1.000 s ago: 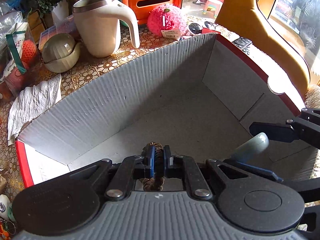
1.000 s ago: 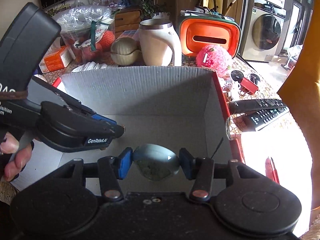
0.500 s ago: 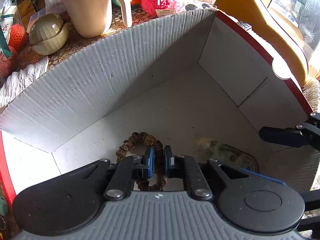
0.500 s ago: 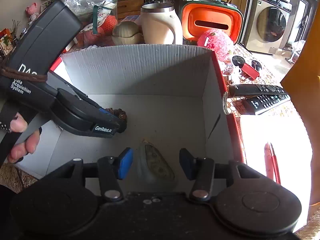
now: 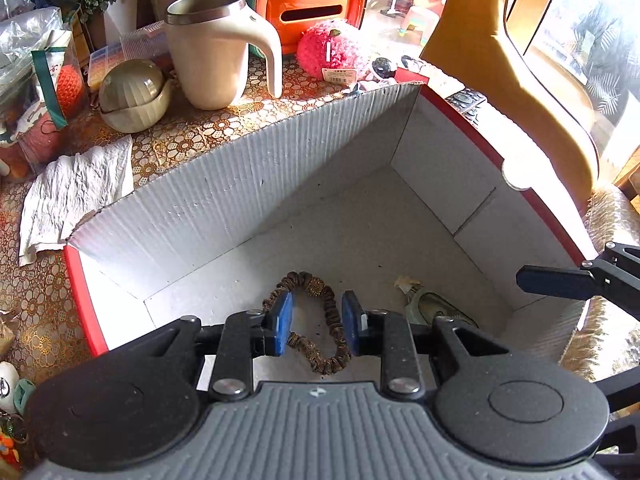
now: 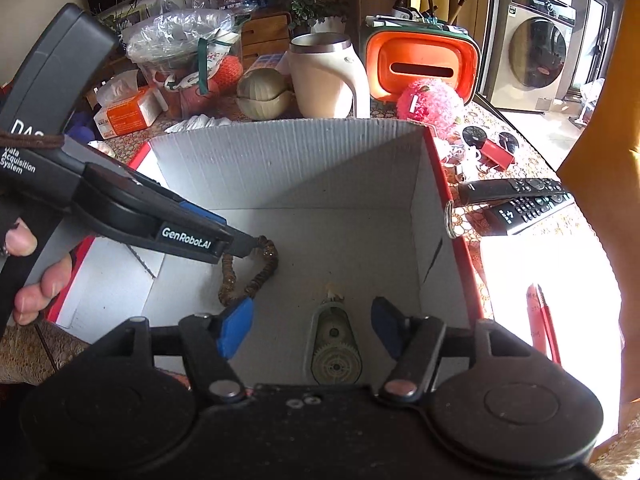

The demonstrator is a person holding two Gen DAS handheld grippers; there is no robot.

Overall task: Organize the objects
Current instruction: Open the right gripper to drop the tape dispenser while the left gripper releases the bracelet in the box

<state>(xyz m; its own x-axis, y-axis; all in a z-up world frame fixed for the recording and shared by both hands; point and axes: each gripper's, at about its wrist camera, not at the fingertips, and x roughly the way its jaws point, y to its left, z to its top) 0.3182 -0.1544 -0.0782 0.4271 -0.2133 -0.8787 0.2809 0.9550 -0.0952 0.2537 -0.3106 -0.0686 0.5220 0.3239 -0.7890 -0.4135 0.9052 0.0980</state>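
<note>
A cardboard box [image 5: 240, 184], white inside with red edges, fills both views. A brown beaded hair loop [image 5: 310, 282] lies on its floor. My left gripper [image 5: 316, 322] hovers over it with the jaws opening, and the blue pads stand either side of the loop without pressing it. In the right wrist view the loop [image 6: 248, 276] lies under the left gripper [image 6: 250, 245]. A small grey-green gadget with gear wheels [image 6: 334, 344] rests on the box floor [image 6: 340, 240]. My right gripper [image 6: 314, 328] is above it, jaws opening, pads clear of it.
Behind the box stand a cream mug [image 5: 216, 52], a round lidded bowl [image 5: 132, 96], an orange case [image 5: 312, 4] and a pink plush ball [image 5: 332, 52]. A white cloth [image 5: 76, 192] lies at the left. Two remotes [image 6: 520, 200] and a red pen [image 6: 540, 320] lie at the right.
Both grippers dipped into the box, opened and lifted a little. The loop left the left jaws and the gadget left the right jaws; both now lie on the box floor.
</note>
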